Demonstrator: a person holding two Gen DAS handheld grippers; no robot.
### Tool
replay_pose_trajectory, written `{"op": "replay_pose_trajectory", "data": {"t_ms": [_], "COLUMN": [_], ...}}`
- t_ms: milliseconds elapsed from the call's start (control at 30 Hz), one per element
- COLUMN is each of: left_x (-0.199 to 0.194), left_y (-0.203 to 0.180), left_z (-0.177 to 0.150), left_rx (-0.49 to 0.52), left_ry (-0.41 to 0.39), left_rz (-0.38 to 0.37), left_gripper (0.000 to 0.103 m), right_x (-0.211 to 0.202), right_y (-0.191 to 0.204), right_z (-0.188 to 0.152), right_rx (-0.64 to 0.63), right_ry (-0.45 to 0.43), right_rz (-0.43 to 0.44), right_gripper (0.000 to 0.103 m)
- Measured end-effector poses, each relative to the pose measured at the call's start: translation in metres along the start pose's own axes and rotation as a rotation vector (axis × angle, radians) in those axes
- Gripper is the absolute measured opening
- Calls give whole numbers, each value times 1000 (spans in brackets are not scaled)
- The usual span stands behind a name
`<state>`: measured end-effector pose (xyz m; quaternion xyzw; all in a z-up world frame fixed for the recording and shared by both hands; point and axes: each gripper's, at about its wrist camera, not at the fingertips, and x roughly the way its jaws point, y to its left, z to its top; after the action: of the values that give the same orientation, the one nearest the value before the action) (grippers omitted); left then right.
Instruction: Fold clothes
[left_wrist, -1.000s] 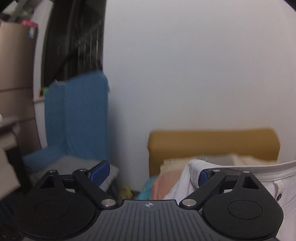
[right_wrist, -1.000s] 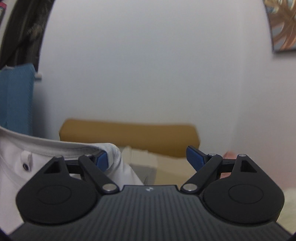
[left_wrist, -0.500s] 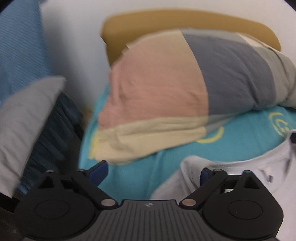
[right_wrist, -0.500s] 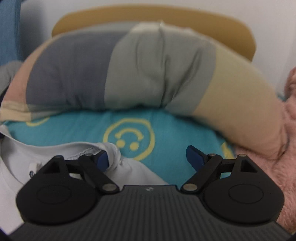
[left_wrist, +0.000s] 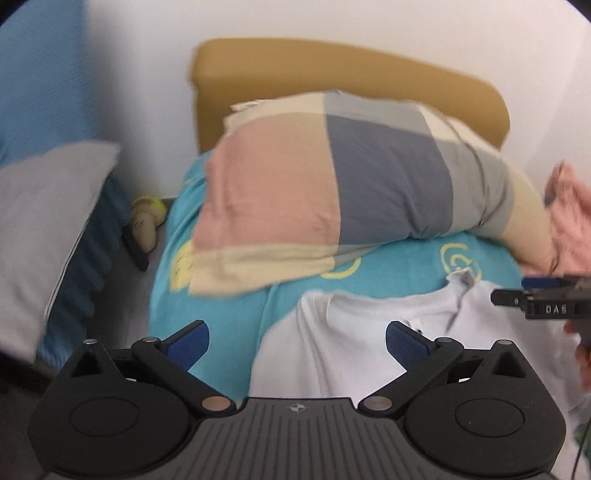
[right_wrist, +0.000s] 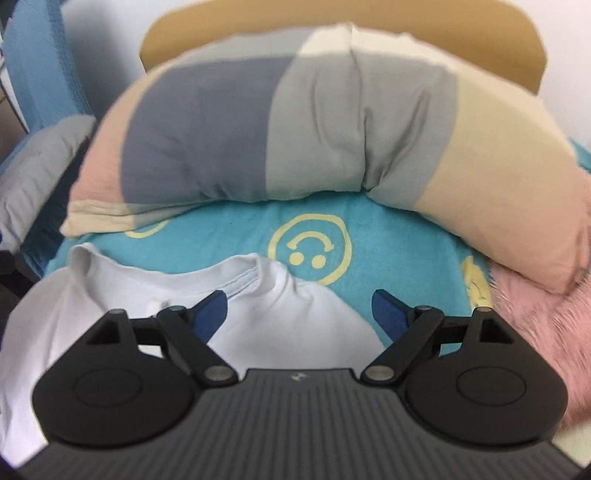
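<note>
A white shirt lies collar-up on a teal bedspread with yellow smiley faces. My left gripper is open and empty, hovering over the shirt's left shoulder. My right gripper is open and empty over the shirt near its right shoulder and collar. The right gripper's side also shows at the right edge of the left wrist view.
A large patchwork pillow lies across the bed behind the shirt, against a mustard headboard. A pink fluffy item sits at the right. A grey pillow and blue cloth are to the left.
Both grippers tilted down from facing the wall to over the bed. The shirt, earlier hanging from one finger of each gripper, now lies spread on the bedspread, released.
</note>
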<state>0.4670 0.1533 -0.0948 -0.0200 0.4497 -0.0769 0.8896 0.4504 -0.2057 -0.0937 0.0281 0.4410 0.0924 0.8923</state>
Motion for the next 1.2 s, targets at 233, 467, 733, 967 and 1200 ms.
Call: {"op": "replay_pose_trajectory", "data": {"t_ms": [233,467,733,967,1200], "left_x": [-115,-174,-169,-112,-69], "left_y": [44,82,90,91,93], "left_z": [-116,-210,-259,-293,-293], "left_rx": [-439,-842,-1140,-1311,-1364], "left_ry": [-133,-132,-131,-117,-210], "left_rz": [-5,-11,-228,-329,-443], "left_gripper": [100,90,90,90,88], "right_x": [-113,-246,-316,-285,-244], "right_y": [23,48,59,48,36], "right_z": [-46,-115,-180,-232,-241], "right_rx": [22,90,190,390,514], "right_ry": [-162,-275,-296,-197,-116], "right_rz": [-1,-29,59,155,142], "right_gripper": [87,87,87,87,87]}}
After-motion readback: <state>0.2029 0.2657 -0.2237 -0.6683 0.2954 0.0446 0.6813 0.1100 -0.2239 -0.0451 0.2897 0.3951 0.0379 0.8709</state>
